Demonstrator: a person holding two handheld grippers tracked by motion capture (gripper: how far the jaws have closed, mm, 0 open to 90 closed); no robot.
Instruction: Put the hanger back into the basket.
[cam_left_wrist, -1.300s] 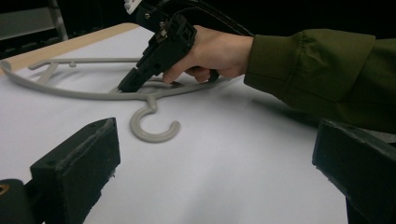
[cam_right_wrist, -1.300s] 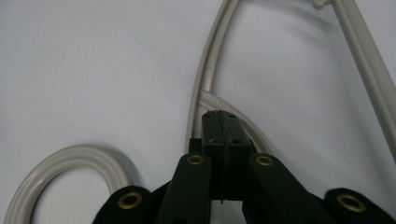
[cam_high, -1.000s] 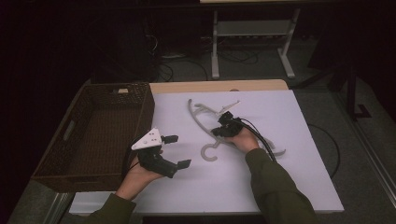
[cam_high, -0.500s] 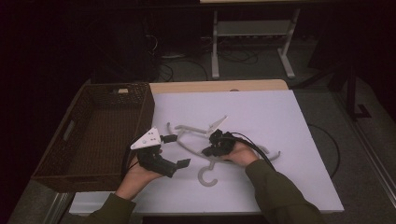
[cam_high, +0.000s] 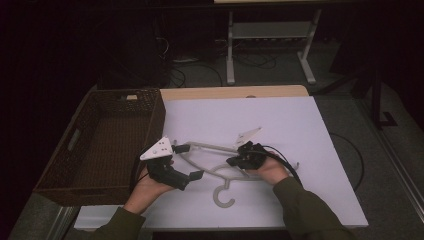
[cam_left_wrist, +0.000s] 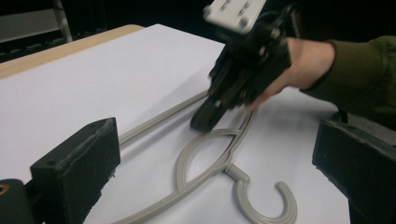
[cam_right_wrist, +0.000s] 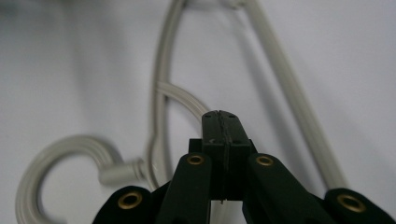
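Observation:
A grey plastic hanger (cam_high: 210, 146) lies flat on the white table top (cam_high: 300, 125), its hook toward the person. My right gripper (cam_high: 231, 162) is shut on the hanger near the loop below its neck. In the right gripper view the jaws (cam_right_wrist: 221, 121) are pressed together over the curved grey bar (cam_right_wrist: 285, 93). My left gripper (cam_high: 192, 161) is held open just left of the hanger. In the left gripper view its wide-apart jaws (cam_left_wrist: 217, 158) frame the hanger's neck (cam_left_wrist: 232, 169) and the right gripper (cam_left_wrist: 203, 119), touching neither.
A dark wicker basket (cam_high: 156, 120) stands at the table's left edge, close behind the left hand. A cable (cam_high: 287, 167) trails from the right gripper over the table. Beyond the far edge are a metal stand (cam_high: 270, 30) and cables on the floor.
The right gripper has dragged the hanger left and toward the person, turning it so the hook now points at the near edge. The left gripper has stayed put.

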